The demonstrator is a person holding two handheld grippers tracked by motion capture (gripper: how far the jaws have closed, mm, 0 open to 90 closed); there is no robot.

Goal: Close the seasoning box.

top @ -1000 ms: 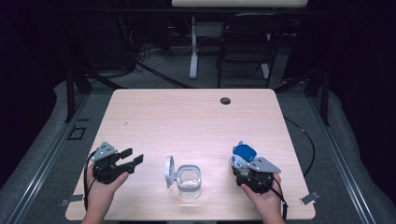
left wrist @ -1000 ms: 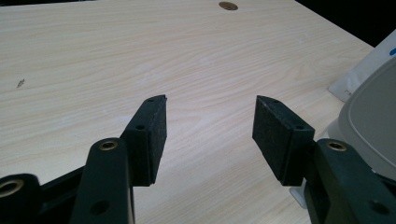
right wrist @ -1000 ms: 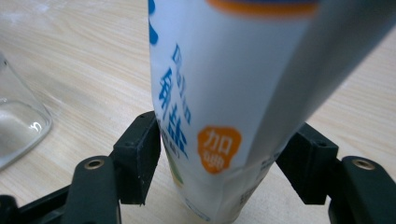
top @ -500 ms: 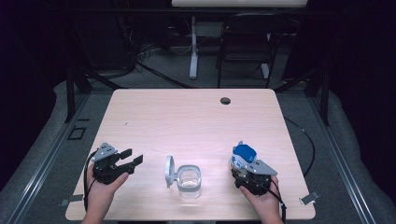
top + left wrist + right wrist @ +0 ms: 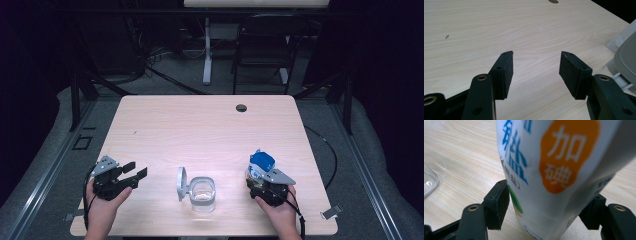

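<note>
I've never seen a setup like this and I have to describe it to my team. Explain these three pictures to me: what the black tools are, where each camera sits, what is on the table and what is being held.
There is no machine here. A person at a wooden table holds a hand-worked claw in each hand, each with two black padded jaws.

The high view looks down from above the person's side. The left claw is at the left, the right claw at the right.

The other two pictures come from small cameras riding on the claws, looking along their jaws. The left claw is open, with bare table between its jaws. The right claw is shut on a white bag printed in blue and orange; in the high view its top looks blue.

Between the hands stands a clear container with its lid flipped open. A small dark hole marks the table's far edge.
</note>
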